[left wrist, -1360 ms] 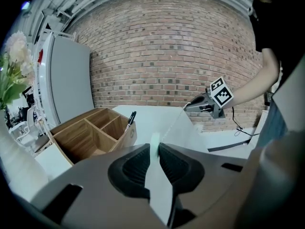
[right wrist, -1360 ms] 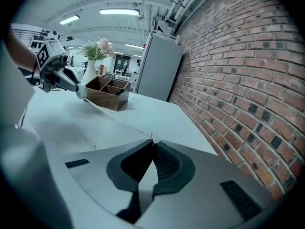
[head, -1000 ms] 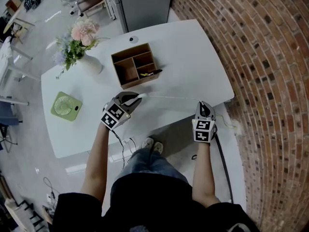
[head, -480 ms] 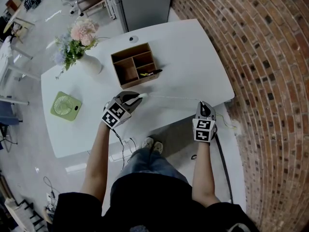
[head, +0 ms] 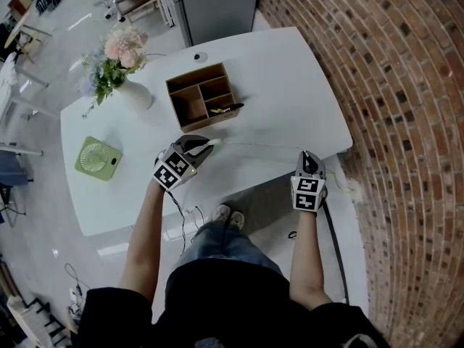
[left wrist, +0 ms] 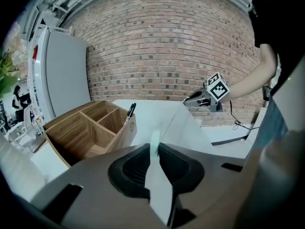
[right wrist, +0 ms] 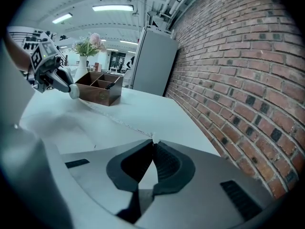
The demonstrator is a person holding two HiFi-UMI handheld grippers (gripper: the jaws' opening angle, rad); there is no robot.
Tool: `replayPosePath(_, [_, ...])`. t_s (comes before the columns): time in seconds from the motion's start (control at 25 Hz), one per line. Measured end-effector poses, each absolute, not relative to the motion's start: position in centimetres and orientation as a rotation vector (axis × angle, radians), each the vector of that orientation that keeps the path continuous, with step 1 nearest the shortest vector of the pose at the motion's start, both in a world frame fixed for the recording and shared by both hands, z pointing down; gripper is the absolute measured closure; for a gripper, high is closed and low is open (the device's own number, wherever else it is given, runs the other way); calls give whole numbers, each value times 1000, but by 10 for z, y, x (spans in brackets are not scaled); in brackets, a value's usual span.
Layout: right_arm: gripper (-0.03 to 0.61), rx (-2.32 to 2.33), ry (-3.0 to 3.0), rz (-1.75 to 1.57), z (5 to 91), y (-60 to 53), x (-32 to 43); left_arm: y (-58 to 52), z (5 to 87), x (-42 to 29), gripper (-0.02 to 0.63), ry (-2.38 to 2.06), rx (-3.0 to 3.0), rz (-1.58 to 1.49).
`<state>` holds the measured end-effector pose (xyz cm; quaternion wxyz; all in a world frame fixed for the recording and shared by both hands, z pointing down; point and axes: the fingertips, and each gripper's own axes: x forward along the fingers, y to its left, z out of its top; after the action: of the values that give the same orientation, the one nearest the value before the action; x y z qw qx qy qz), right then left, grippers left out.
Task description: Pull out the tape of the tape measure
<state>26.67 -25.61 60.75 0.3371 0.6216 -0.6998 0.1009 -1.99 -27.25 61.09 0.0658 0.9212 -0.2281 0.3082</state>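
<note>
Tape measure case (left wrist: 155, 149) sits at centre of head view, clamped edge-on in left gripper (head: 204, 146), jaws narrow on it, likely as anchor. Right gripper (head: 305, 156), centre right, jaws pinched on tape (head: 257, 146) tip. Tape spans between 2 grippers over white table (head: 290, 71).

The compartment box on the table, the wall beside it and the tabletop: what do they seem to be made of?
The box looks like wood: brown, matt, with grain showing; possibly veneer. The wall looks like rough red-brown brick with paler mortar lines. The table is smooth, white, slightly glossy, perhaps laminate or painted board; that stays open.
</note>
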Motion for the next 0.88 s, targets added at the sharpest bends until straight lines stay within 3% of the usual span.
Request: replayPosePath(0.88, [569,1521,-1831,382,653,-277,249,-284,654,-17,541,-626,2727,1093])
